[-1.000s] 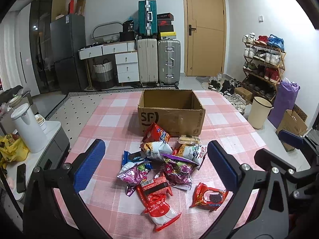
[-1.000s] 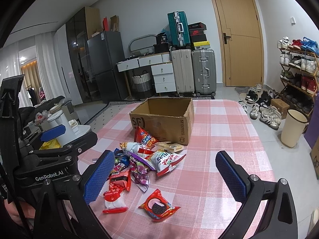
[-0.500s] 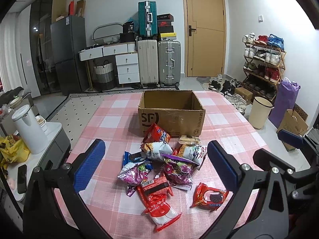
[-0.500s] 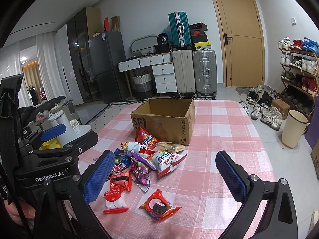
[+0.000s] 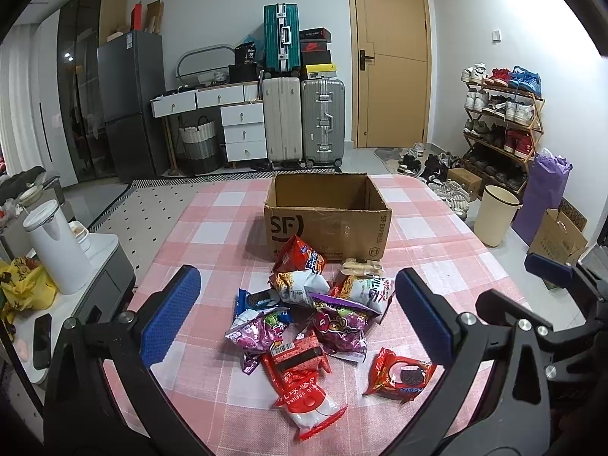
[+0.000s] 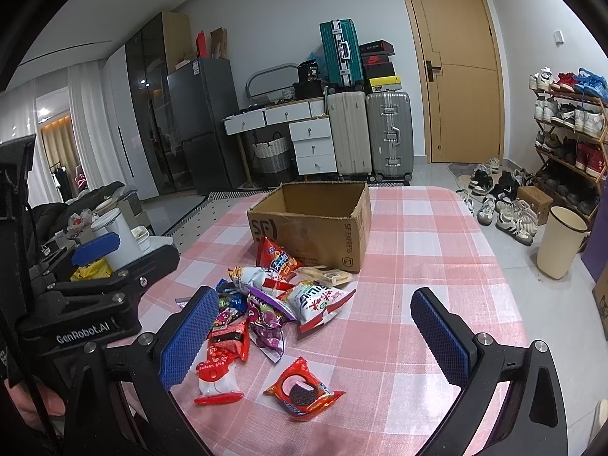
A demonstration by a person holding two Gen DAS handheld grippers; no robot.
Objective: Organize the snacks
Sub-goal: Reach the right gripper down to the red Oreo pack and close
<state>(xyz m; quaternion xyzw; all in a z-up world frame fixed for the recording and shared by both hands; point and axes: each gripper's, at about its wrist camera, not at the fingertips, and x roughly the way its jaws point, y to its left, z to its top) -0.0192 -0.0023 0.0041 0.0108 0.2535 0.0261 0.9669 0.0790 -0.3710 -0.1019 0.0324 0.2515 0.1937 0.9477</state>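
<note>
Cardboard box point(image 5: 327, 216) appears empty; snack packets point(image 5: 323, 311) all lie loose on the counter point(image 6: 418, 266). Left tool point(image 5: 298, 315) and right tool point(image 6: 317, 336) both gape apart, gripping nothing. Task not started.

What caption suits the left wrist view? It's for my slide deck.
Open left tongs hover over a snack pile before an empty cardboard box.
</note>
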